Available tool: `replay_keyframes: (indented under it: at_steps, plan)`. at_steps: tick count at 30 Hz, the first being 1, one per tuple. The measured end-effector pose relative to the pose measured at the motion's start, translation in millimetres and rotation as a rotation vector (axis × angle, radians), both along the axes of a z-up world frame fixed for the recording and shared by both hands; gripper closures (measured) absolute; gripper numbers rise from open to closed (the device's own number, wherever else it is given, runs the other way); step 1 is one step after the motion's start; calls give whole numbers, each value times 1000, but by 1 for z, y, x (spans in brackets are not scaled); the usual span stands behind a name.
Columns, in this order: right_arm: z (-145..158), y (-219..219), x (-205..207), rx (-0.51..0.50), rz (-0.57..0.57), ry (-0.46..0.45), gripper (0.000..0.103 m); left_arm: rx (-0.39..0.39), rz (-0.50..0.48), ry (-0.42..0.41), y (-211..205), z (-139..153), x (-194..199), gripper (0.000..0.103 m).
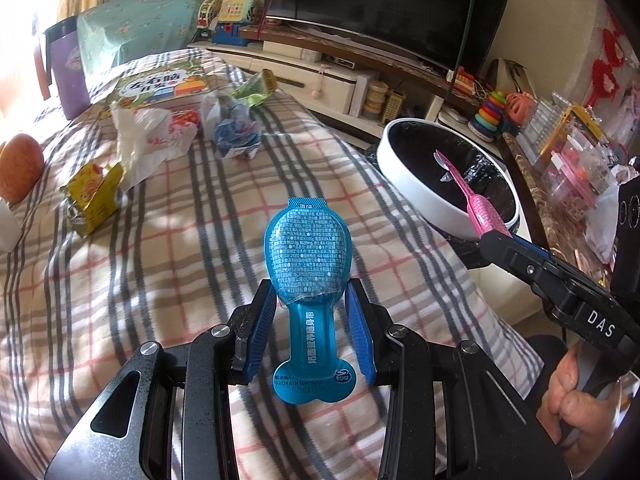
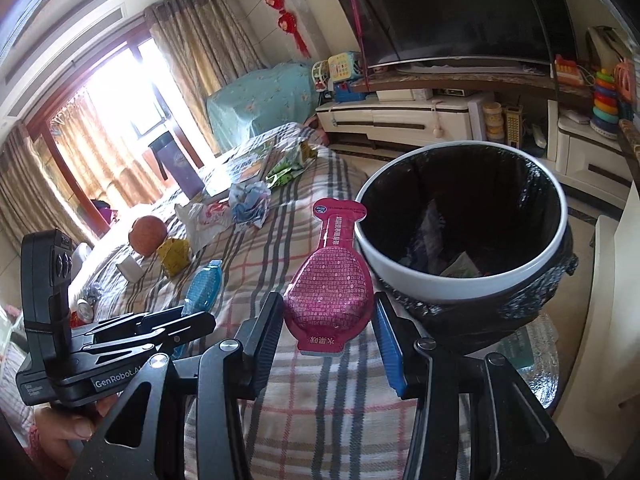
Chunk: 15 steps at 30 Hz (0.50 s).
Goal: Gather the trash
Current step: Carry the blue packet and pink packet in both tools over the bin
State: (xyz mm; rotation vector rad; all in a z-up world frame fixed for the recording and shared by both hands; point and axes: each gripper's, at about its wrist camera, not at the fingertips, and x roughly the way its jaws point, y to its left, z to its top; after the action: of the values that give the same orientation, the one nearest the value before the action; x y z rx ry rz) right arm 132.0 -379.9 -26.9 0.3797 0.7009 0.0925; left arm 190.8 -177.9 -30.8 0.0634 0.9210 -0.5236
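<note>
Left gripper [image 1: 310, 300] fingers clamp a glossy blue spoon-shaped pouch [image 1: 306, 256] mid-frame over the plaid blanket [image 1: 160, 280], right gripper [image 2: 328, 320] fingers pinch its pink twin [image 2: 330, 292] beside the round white-rimmed, black-lined bin [image 2: 460, 284].

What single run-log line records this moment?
left gripper: holds blue packet | right gripper: holds pink packet beside bin | stage: carrying

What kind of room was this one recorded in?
Probably a home living room: a large television on a low media cabinet, curtains at a window, children's toys on the shelves, and a plaid blanket strewn with wrappers.
</note>
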Motion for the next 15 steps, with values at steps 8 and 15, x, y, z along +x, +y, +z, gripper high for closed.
replay_keyframes:
  at_steps: [8, 15]
  plan:
    - [3, -22, -2, 6, -38, -1, 57, 1, -51, -22, -26, 10, 0, 68]
    - [4, -43, -4, 13, -74, 2, 57, 5, -97, -35, -53, 16, 5, 68]
